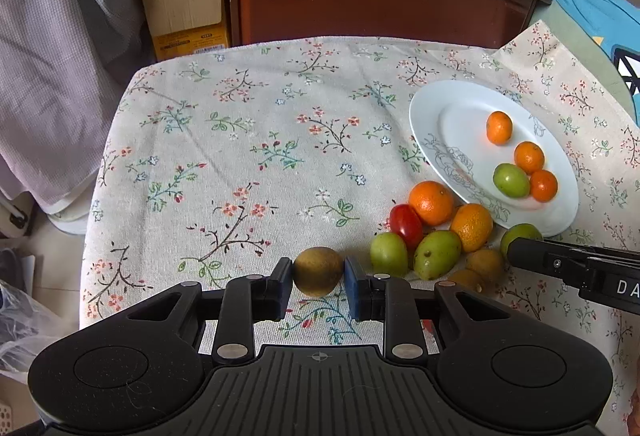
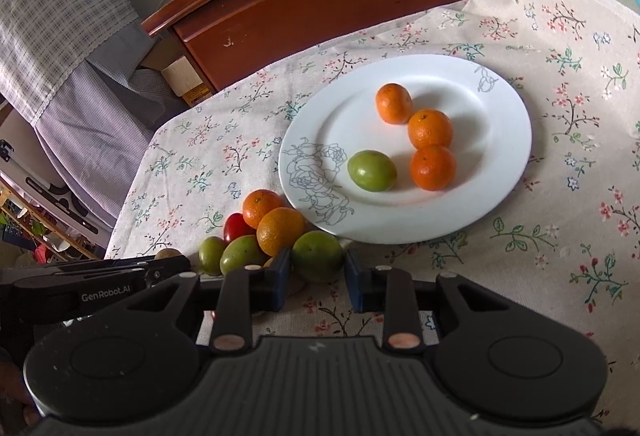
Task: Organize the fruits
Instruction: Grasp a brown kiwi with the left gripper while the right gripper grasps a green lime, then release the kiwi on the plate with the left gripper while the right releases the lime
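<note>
brown fruit [image 1: 319,270] between left fingers [image 1: 281,286]

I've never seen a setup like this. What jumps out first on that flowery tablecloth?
A white plate holding three small oranges and one green fruit sits at the right of the cloth. A loose pile of fruit lies beside its near rim. The left gripper clamps a brownish fruit; the right gripper clamps a green fruit.

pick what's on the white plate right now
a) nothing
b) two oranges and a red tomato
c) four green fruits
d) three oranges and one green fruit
d: the white plate carries three oranges in a row and one green fruit beside them; the red tomato sits off the plate in the pile.
</note>
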Tool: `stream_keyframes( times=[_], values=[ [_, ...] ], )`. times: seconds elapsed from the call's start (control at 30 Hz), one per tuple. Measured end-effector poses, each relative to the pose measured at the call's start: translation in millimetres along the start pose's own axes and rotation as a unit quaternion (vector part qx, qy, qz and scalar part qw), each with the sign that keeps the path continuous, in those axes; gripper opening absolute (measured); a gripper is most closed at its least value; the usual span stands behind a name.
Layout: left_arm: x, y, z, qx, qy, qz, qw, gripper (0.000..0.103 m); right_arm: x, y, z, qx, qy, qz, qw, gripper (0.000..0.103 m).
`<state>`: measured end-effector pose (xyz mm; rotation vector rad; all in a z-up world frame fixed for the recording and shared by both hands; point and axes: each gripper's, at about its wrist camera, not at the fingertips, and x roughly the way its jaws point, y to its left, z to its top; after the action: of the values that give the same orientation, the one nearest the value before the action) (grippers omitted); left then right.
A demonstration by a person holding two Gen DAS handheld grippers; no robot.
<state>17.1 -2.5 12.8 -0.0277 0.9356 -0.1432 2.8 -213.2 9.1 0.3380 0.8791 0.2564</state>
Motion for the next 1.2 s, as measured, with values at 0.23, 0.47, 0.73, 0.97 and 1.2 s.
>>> stream_keyframes(
  times=[0.23, 0.47, 0.73, 0.97, 1.2],
  values=[
    [-13, -6, 8, 0.001, -0.029, -0.012, 0.9995, 0.025, -11, 5, 5, 0.001, -0.013, 0.016, 1.0, 0.029],
    [-22, -13, 17, -0.006, -0.048, -0.038, 0.9981, 0.025, -18, 6, 12, 0.001, -0.028, 0.021, 0.999, 0.029],
    [-22, -23, 30, -0.02, -0.061, -0.09, 0.9939, 0.025, -33, -6, 32, 0.018, -0.062, 0.013, 0.998, 0.029],
    [-23, -34, 43, -0.005, -0.066, -0.119, 0.9907, 0.025, -44, -18, 53, 0.031, -0.083, 0.007, 0.996, 0.029],
    [-18, -52, 61, 0.032, -0.07, -0.136, 0.9877, 0.025, -37, -25, 64, 0.029, -0.076, 0.004, 0.997, 0.029]
  ],
)
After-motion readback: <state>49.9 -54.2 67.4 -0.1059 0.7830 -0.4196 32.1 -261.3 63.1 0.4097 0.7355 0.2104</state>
